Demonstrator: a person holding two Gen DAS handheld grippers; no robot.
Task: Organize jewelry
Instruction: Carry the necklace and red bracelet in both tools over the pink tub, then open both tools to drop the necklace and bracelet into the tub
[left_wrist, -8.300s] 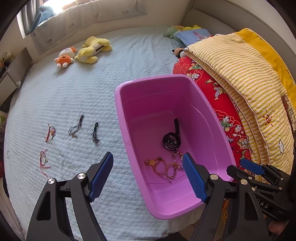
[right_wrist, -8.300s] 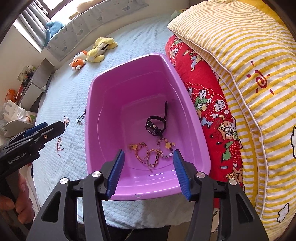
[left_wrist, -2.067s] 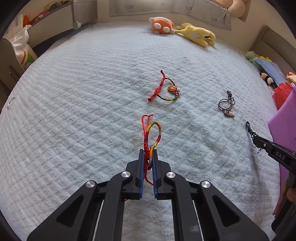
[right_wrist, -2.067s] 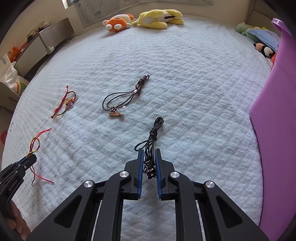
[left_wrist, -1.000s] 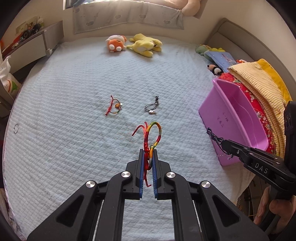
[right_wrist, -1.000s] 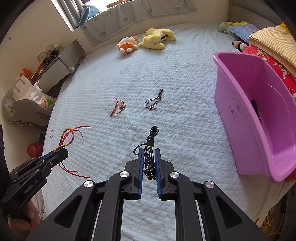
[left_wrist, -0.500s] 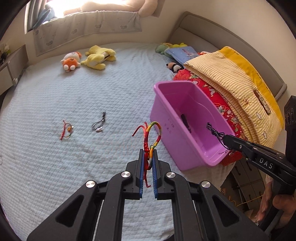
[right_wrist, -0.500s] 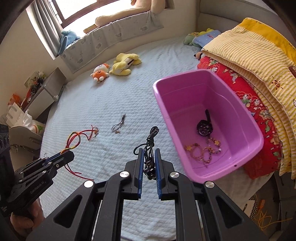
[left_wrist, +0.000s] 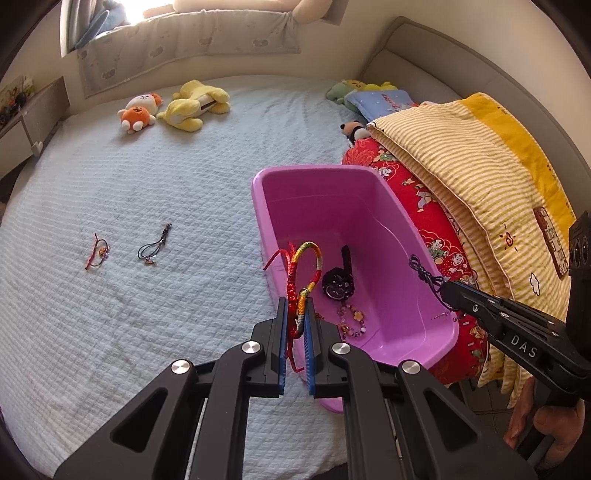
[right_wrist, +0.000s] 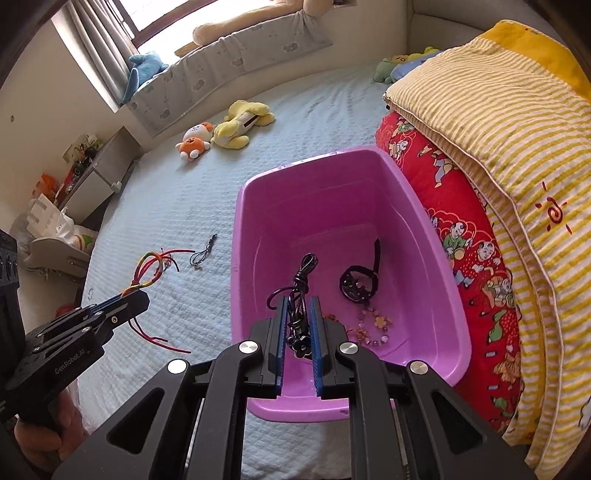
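Note:
My left gripper is shut on a red and rainbow cord bracelet, held in the air at the left rim of the pink tub. My right gripper is shut on a black cord necklace and hangs over the near end of the pink tub. Inside the tub lie a black watch and beaded bracelets. On the pale blue bedspread, a red bracelet and a dark cord necklace still lie to the left of the tub.
Red and yellow striped quilts are piled right against the tub's far side. Plush toys lie at the back of the bed. The bed's near edge runs just under both grippers; a hand holds the right tool.
Both grippers have swung right and slightly upward from over the bedspread to the pink tub, each still carrying its piece. The tub now fills the middle of both views.

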